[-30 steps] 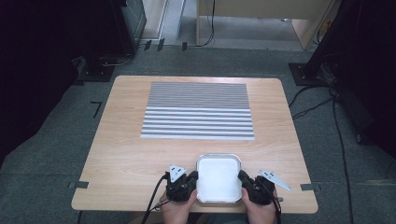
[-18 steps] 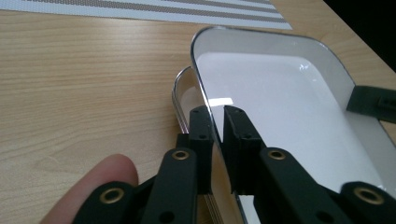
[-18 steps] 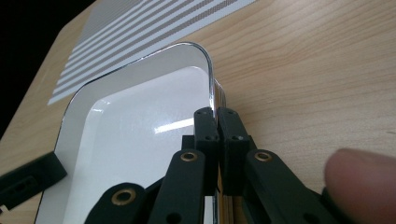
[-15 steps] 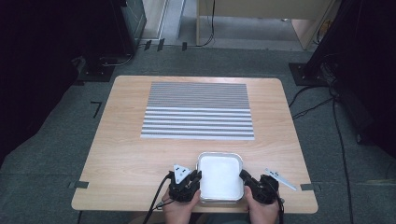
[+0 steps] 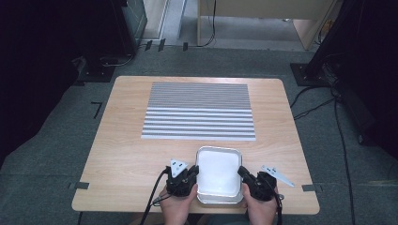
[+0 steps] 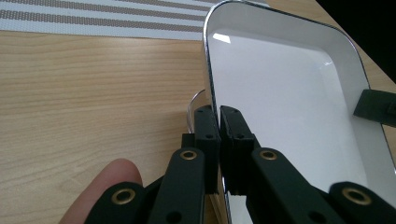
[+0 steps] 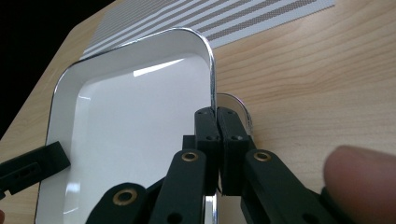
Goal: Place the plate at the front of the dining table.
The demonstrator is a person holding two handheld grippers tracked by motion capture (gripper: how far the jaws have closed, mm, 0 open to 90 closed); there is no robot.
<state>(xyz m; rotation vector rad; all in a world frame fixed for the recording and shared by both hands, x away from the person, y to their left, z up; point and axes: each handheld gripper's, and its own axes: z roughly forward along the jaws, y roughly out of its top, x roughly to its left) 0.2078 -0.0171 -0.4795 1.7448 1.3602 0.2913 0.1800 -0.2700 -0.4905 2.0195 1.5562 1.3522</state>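
Left hand (image 5: 176, 206): comes in at the table's near edge, wrapped round the left gripper (image 5: 191, 176); a fingertip shows at the lower left of the left gripper view.
Left gripper: jaws closed tight on the left rim of the white rectangular enamel tray with a metal-edged rim (image 5: 217, 172); in the left gripper view (image 6: 218, 122) the rim runs between the two black pads, which press on it. The jaws opened slightly and closed again just now, with the rim between them.
Right hand (image 5: 259, 209): at the near edge on the other side of the tray, holding the right gripper (image 5: 244, 174).
Right gripper: jaws clamped on the tray's right rim, pads meeting over the thin edge (image 7: 217, 122).
Tray: sits at the near middle of the light wooden table (image 5: 122, 140), between the two grippers, long side running away from the person. Whether its base rests on the wood or hangs just above it I cannot tell.
Tray contents: bare white floor (image 6: 280, 107), a glint of light at the far corner.
Striped mat: grey-and-white striped rectangular placemat (image 5: 199, 111) lies beyond the tray at the table's middle, close to its far rim but apart from it.
Floor: grey carpet (image 5: 56, 154) around the table, black cables (image 5: 338, 126) trailing at the right.
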